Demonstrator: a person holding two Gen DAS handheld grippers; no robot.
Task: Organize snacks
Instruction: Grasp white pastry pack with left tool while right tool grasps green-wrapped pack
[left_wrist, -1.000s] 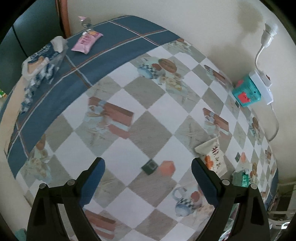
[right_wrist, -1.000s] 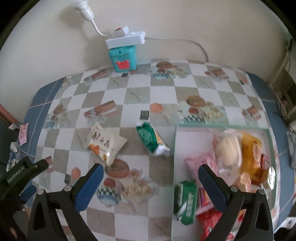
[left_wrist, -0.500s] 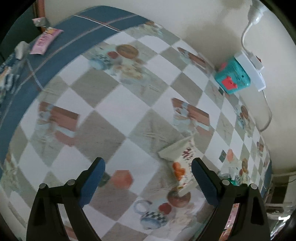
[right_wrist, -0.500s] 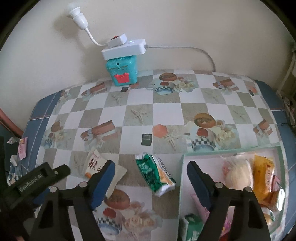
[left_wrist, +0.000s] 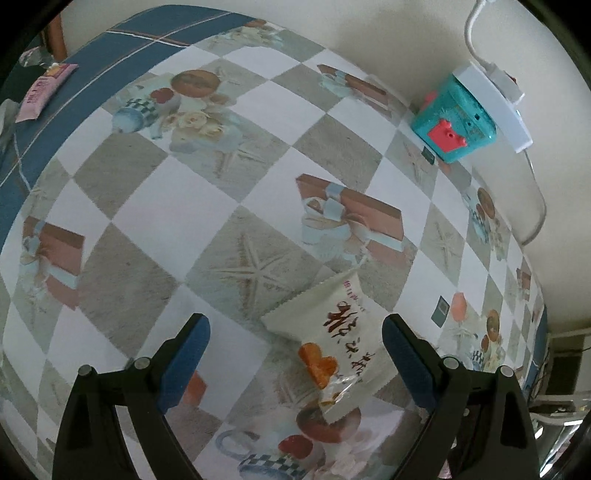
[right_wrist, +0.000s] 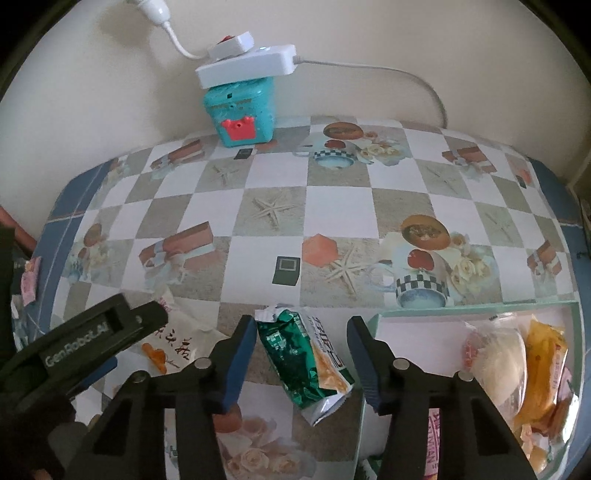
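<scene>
Between your right gripper's (right_wrist: 301, 354) blue pads lies a green foil snack packet (right_wrist: 304, 360), long and crinkled, with an orange-yellow panel and white lettering along one side and a torn silvery end toward 5 o'clock. The jaws are closing around it, but the pads do not press on it; a sliver of tablecloth shows on each side.

Your left gripper (left_wrist: 295, 363) hangs with its jaws wide apart over a cream-white snack packet (left_wrist: 332, 332). That packet has dark brush-style characters, an orange picture near its lower half and a clear crimped end toward 6 o'clock. It sits toward the right pad, with neither pad touching it. In the right wrist view the same packet peeks out at 8 o'clock, partly hidden by the left gripper's black body.

At 3 to 4 o'clock of the green packet sits a pale green tray (right_wrist: 476, 308) holding several wrapped snacks: a whitish bun-like one, a yellow-orange one and a pink one.

The table wears a checked tablecloth (right_wrist: 332, 206) of white and grey squares printed with starfish, gift boxes and cups, edged in blue. Against the cream wall at 12 o'clock stands a teal box (right_wrist: 242, 112) with a red crab face, and a white power strip (right_wrist: 245, 68) rests on top of it. A pink packet (left_wrist: 44, 92) lies on the blue border at 10 o'clock in the left wrist view.
</scene>
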